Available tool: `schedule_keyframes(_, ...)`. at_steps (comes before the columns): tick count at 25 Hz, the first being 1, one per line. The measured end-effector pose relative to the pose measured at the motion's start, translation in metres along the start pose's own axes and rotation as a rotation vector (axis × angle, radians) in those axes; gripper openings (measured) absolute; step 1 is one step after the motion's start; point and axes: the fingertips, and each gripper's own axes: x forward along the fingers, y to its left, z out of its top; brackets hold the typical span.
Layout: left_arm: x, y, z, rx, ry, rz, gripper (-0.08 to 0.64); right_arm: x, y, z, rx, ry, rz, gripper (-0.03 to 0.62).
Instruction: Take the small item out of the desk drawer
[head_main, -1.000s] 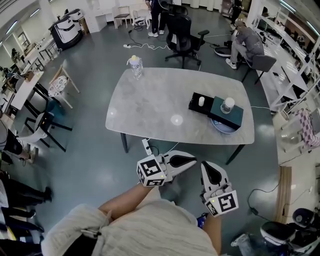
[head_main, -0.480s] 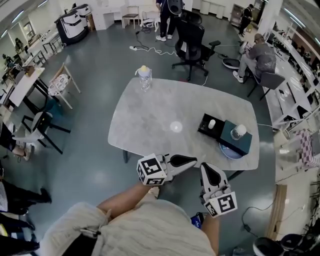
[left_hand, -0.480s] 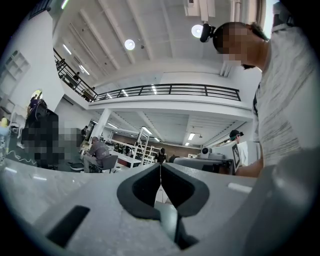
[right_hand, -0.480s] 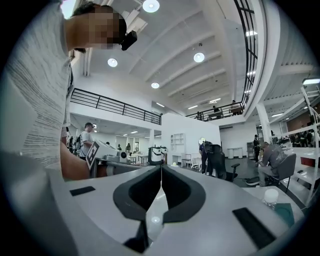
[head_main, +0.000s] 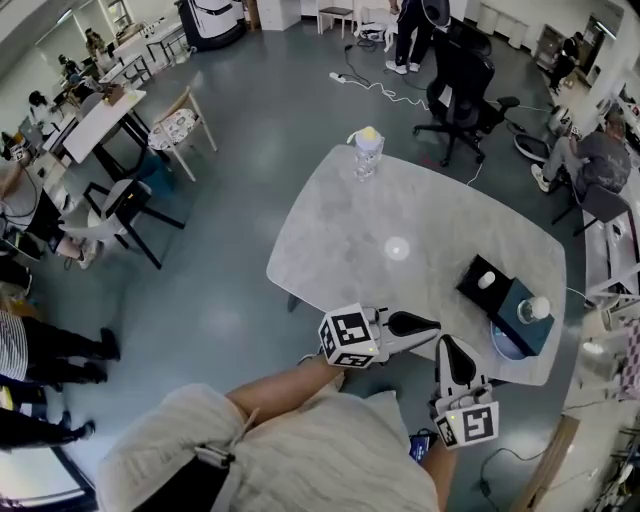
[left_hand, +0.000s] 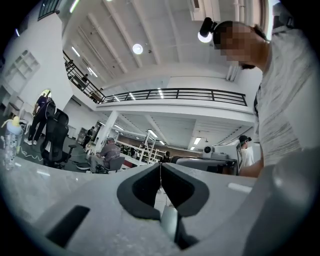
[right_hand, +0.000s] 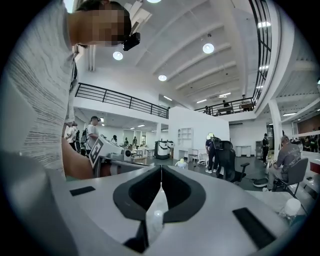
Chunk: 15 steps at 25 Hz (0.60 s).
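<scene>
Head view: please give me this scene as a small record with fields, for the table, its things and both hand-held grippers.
table: grey, rounded top
bottle: upright, at far edge
drawer: black, pulled open, at right end
small white item: lies in drawer
left hand-held gripper: shut, empty, by near table edge
right hand-held gripper: shut, empty, beside left one
</scene>
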Motion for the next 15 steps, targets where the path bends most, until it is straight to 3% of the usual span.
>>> schedule_keyframes(9, -0.002, 0.043, 0.000, -0.046, -0.031, 0.079, 0.017, 0.037, -0.020, -0.012, 0.018, 0.039, 0.096, 0.011)
schedule_keyframes(15, 0.028, 0.070, -0.001, -0.055, -0.034, 0.121, 0.017, 0.045, -0.072, -0.022, 0.024, 0.079, 0.125, 0.011)
